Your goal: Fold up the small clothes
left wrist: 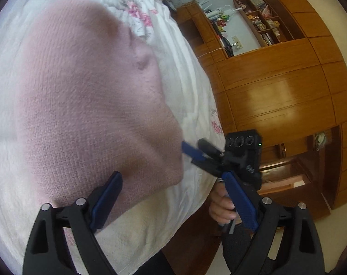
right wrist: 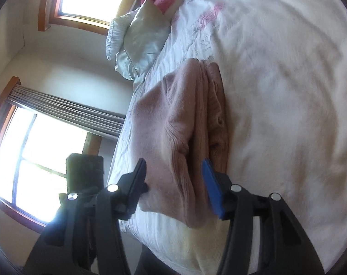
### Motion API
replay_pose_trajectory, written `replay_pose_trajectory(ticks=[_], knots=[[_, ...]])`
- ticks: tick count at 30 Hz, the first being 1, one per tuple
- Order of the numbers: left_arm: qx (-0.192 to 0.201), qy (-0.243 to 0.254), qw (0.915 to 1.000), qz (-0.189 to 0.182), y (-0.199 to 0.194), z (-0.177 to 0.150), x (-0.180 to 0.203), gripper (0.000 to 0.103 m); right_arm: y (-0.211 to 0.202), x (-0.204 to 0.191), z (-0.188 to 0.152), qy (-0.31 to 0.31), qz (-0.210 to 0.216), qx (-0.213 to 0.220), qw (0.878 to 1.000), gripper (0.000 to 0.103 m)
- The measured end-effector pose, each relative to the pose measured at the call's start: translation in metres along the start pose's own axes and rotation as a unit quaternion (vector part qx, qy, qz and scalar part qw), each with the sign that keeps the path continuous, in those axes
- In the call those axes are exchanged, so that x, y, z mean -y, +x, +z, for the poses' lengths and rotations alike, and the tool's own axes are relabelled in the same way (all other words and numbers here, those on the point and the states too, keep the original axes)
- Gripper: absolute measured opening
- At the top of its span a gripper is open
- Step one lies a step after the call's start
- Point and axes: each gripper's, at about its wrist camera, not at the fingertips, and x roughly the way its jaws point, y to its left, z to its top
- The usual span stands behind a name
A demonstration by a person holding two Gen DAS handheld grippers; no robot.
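Observation:
A pink knit garment (left wrist: 86, 96) lies folded on the white bed cover (left wrist: 189, 73). In the right wrist view the garment (right wrist: 180, 123) shows stacked layers along its right side. My left gripper (left wrist: 171, 178) hovers open over the garment's near edge, one blue pad (left wrist: 109, 197) above the knit and the other off its side. My right gripper (right wrist: 173, 163) is open, its fingers straddling the garment's near end, with the knit bulging between them. The right gripper (left wrist: 197, 152) also shows in the left wrist view, at the garment's edge, held by a hand (left wrist: 221, 208).
A wooden wardrobe wall (left wrist: 276, 91) with a shelf of small items (left wrist: 263, 25) and an open drawer (left wrist: 286, 178) stands beside the bed. Pillows (right wrist: 139, 41) lie at the head. Two bright windows (right wrist: 35, 151) are on the far wall.

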Motion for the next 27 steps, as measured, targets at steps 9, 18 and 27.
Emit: replay_pose_trajectory(ticks=[9,18,27], knots=[[0.035,0.011,0.9972,-0.066,-0.014,-0.007,0.004,0.091,0.035,0.012,0.025,-0.004,-0.066,-0.038,0.997,0.008],[0.048,-0.025,0.9955,-0.078,0.01,0.019,-0.023,0.093,0.031,-0.007,0.041,-0.042,-0.077,-0.008,0.996,0.051],[0.048,-0.046,0.9919,-0.109,0.003,0.019,-0.06,0.07,0.094,-0.003,0.074,-0.057,-0.153,-0.053,0.985,0.02]])
